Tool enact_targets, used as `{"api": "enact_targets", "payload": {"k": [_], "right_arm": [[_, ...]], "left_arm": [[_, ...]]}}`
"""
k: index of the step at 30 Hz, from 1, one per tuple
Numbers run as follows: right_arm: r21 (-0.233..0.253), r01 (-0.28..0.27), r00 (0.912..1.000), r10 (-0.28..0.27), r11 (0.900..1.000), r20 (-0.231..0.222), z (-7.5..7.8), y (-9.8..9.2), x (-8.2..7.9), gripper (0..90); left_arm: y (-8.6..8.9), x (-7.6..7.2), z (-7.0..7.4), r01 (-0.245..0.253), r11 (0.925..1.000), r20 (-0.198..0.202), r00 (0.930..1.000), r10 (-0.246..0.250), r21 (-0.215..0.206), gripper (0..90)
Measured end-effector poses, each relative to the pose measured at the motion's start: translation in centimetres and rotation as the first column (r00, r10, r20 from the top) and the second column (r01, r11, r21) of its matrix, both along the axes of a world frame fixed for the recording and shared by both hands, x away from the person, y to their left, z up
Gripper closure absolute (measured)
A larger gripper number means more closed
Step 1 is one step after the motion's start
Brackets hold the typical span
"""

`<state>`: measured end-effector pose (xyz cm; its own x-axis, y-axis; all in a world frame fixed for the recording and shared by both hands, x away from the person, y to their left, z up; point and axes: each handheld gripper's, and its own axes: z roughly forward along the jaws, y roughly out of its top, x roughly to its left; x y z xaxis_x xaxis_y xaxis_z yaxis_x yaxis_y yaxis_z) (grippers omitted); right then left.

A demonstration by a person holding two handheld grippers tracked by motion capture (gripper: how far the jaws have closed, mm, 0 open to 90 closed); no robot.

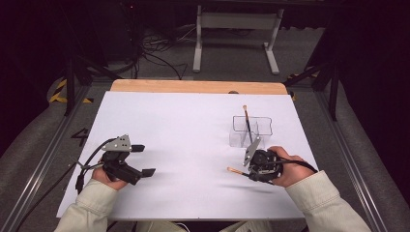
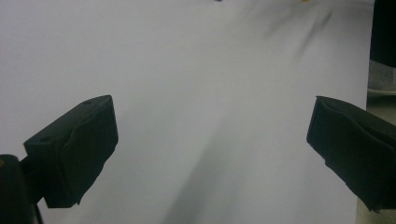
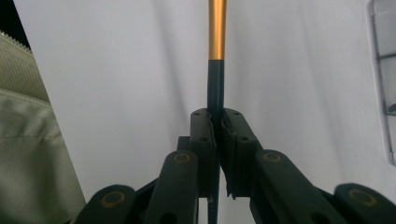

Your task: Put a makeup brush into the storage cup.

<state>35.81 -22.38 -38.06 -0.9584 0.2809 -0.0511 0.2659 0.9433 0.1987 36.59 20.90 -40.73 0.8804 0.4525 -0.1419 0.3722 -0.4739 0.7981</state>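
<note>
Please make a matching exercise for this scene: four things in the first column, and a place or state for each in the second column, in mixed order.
Column 1:
1. left gripper
2. right gripper
3. clear container
4. second brush

Column 2:
a. stands on the white table, far of the right hand
b. open, holding nothing
c. upright inside the container
d. shut on a dark brush with a gold band

Pairs: 1-b, 2-d, 3-a, 4-c
</note>
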Motion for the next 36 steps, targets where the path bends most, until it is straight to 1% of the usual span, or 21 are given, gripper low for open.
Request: {"api": "enact_targets", "payload": {"k": [2,3,7,10,12,14,15,16,17,18,19,20,21,24,26,29,30,31,32,33,36], "right_arm": [[0.01,0.002,1.0,-0.003,1.0,0.008,0.2,0.0,0.0,83.9],[0.02,0.013,0.9998,-0.013,1.0,0.014,0.4,0.0,0.0,84.0],[0.06,0.023,0.999,-0.025,0.998,0.037,1.1,-0.1,0.1,84.0],[0.094,0.032,0.998,-0.037,0.995,0.05,1.7,-0.3,0.1,84.0],[0.116,0.034,0.9966,-0.042,0.993,0.071,2.0,-0.3,0.2,84.0],[0.148,0.042,0.9944,-0.056,0.988,0.09,2.5,-0.5,0.2,84.0],[0.156,0.044,0.994,-0.059,0.987,0.092,2.6,-0.5,0.3,83.9],[0.167,0.041,0.9936,-0.058,0.985,0.097,2.8,-0.5,0.3,84.0],[0.167,0.041,0.9936,-0.058,0.985,0.097,2.8,-0.5,0.3,84.0],[0.194,0.04,0.992,-0.062,0.98,0.11,3.3,-0.6,0.4,84.0],[0.205,0.038,0.9911,-0.063,0.978,0.117,3.4,-0.7,0.4,84.0],[0.219,0.041,0.9899,-0.069,0.975,0.124,3.6,-0.7,0.4,84.0],[0.219,0.041,0.9899,-0.069,0.975,0.124,3.6,-0.7,0.4,84.0],[0.254,0.04,0.9868,-0.078,0.966,0.142,4.2,-0.8,0.6,84.0],[0.267,0.041,0.9858,-0.083,0.963,0.146,4.4,-0.8,0.7,84.0],[0.297,0.043,0.983,-0.093,0.954,0.158,4.6,-0.9,0.8,84.0],[0.31,0.046,0.981,-0.102,0.95,0.165,4.8,-0.9,0.8,84.0],[0.316,0.049,0.9806,-0.105,0.948,0.165,4.8,-0.9,0.8,84.0],[0.326,0.049,0.9789,-0.11,0.944,0.172,4.9,-0.9,0.8,83.9],[0.335,0.051,0.9773,-0.116,0.941,0.177,5.0,-1.0,0.8,84.0],[0.37,0.054,0.9714,-0.134,0.927,0.196,5.4,-1.2,0.7,83.9]], "left_arm": [[0.0,-0.1,0.0,-0.002,1.0,0.002,1.0,0.002,-0.007,2.6],[0.1,-0.1,0.0,-0.003,1.0,0.007,1.0,0.003,-0.007,2.5],[0.2,-0.1,-0.1,-0.012,0.9997,0.013,0.9998,0.012,-0.023,2.5],[0.3,-0.1,-0.1,-0.019,0.9992,0.02,0.9996,0.019,-0.036,2.5],[0.4,-0.2,-0.2,-0.028,0.9985,0.025,0.9993,0.029,-0.046,2.5],[0.6,-0.3,-0.2,-0.037,0.9979,0.027,0.9989,0.038,-0.054,2.5],[0.7,-0.4,-0.3,-0.042,0.9975,0.035,0.9984,0.044,-0.056,2.5],[0.9,-0.5,-0.3,-0.047,0.9969,0.035,0.9982,0.049,-0.062,2.5],[0.9,-0.5,-0.3,-0.047,0.9969,0.035,0.9982,0.049,-0.062,2.5],[0.9,-0.6,-0.3,-0.056,0.9961,0.033,0.9978,0.058,-0.068,2.4],[1.1,-0.6,-0.4,-0.066,0.9954,0.047,0.9965,0.069,-0.07,2.4],[1.1,-0.6,-0.4,-0.066,0.9954,0.047,0.9965,0.069,-0.07,2.3],[1.2,-0.7,-0.4,-0.07,0.9948,0.049,0.9961,0.073,-0.074,2.3],[1.5,-0.8,-0.5,-0.079,0.9936,0.056,0.995,0.083,-0.081,2.3],[1.6,-0.8,-0.6,-0.092,0.9921,0.059,0.9935,0.098,-0.085,2.3],[1.7,-0.9,-0.7,-0.097,0.99,0.061,0.9927,0.104,-0.102,2.2],[1.7,-0.8,-0.7,-0.099,0.99,0.07,0.9918,0.107,-0.1,2.1],[1.7,-0.9,-0.7,-0.103,0.9894,0.068,0.9916,0.11,-0.102,1.9],[1.8,-0.8,-0.8,-0.105,0.9894,0.075,0.9908,0.112,-0.101,1.8],[1.8,-0.9,-0.8,-0.111,0.9874,0.066,0.9907,0.119,-0.113,1.7],[1.9,-0.9,-0.9,-0.116,0.9861,0.078,0.989,0.126,-0.119,1.4]]}}
